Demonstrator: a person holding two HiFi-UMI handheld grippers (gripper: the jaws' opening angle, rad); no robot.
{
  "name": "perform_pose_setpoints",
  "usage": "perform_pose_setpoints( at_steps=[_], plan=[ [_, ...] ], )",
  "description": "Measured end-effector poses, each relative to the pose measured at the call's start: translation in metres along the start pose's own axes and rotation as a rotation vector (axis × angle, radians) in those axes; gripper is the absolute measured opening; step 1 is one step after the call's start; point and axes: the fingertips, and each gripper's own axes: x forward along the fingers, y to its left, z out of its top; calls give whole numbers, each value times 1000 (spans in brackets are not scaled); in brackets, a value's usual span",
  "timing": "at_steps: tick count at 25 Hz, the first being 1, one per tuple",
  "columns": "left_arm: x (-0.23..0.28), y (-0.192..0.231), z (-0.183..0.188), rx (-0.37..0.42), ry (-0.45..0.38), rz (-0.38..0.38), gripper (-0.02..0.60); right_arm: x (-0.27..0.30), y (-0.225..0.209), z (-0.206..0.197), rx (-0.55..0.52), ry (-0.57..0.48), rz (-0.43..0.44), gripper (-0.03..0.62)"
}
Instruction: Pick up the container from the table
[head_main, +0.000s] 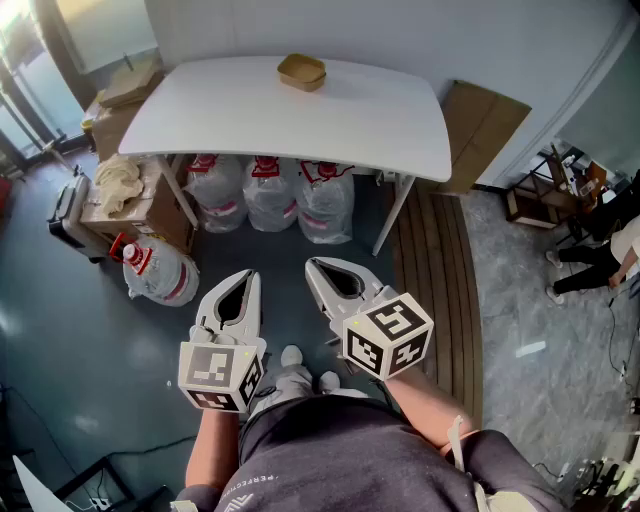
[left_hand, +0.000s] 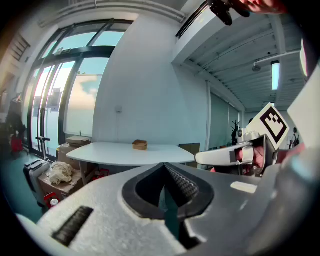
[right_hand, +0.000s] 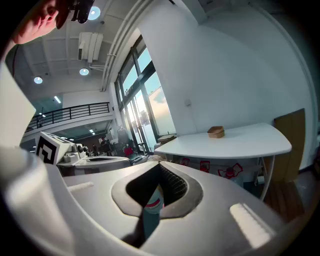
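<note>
A small brown container sits near the far edge of the white table, well ahead of both grippers. In the head view my left gripper and right gripper are held side by side over the dark floor, short of the table. Both are shut with nothing between their jaws. The left gripper view shows the container far off on the table, beyond the closed tips of my left gripper. In the right gripper view the container lies beyond my right gripper.
Three large water jugs stand under the table, and another jug lies on the floor at the left. Cardboard boxes and a cloth crowd the left side. A brown board leans at the right wall. A person stands far right.
</note>
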Motion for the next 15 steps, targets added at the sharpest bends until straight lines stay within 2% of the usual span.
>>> perform_pose_setpoints(
  at_steps=[7, 11, 15],
  plan=[
    [2, 28, -10, -10, 42, -15, -6, 31, 10, -13, 29, 39, 8, -5],
    [15, 49, -10, -20, 51, -30, -6, 55, 7, -8, 72, 30, 18, -4],
    [29, 67, -9, -27, 54, -52, -6, 79, 3, 0, 68, 30, 17, -3]
  ],
)
